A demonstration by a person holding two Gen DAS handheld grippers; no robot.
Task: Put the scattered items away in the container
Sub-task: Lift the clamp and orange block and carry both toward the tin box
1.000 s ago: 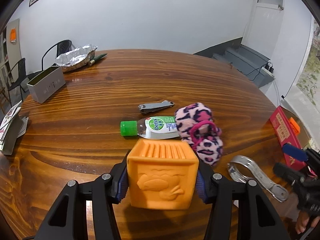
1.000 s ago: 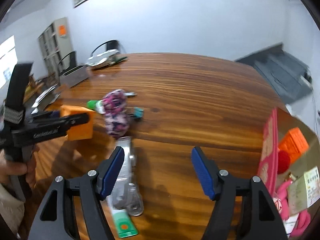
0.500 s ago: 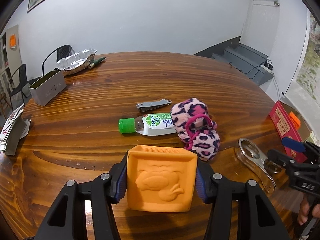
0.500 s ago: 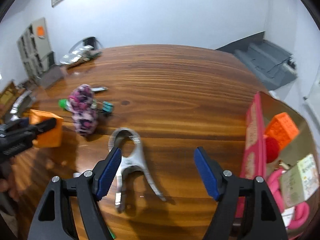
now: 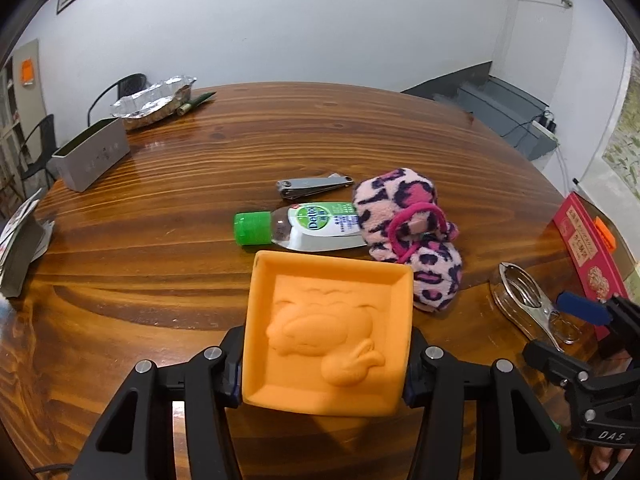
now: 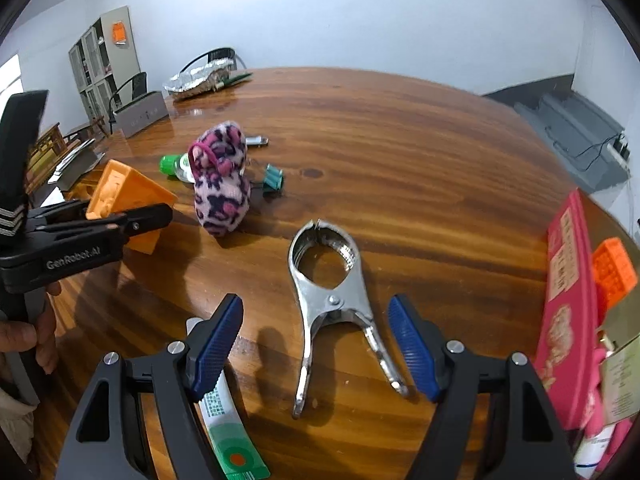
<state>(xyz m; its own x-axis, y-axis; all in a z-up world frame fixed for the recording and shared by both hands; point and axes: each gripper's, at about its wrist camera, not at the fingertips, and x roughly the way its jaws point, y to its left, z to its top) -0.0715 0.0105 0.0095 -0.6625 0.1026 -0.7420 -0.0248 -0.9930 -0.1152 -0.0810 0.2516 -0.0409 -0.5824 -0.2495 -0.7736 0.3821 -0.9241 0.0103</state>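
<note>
My left gripper [image 5: 324,368] is shut on an orange toy block [image 5: 328,332] with a raised duck, held above the wooden table; the block [image 6: 124,204] also shows in the right wrist view. My right gripper [image 6: 316,344] is open, its blue pads on either side of the handles of a metal clamp [image 6: 332,296] lying on the table; the clamp [image 5: 528,300] also shows in the left wrist view. A pink leopard plush [image 5: 408,232], a Dettol bottle [image 5: 304,226] and nail clippers [image 5: 314,186] lie mid-table. The red box [image 6: 568,320] at the right holds several items.
A teal binder clip [image 6: 274,180] lies beside the plush. A green-white tube [image 6: 228,436] lies under my right gripper. A grey box [image 5: 92,156] and a foil tray [image 5: 154,100] stand at the far left. Papers [image 5: 20,236] sit at the left table edge.
The left gripper has tilted the orange block so its duck face turns up. The right gripper has moved toward the metal clamp, now straddling its handles.
</note>
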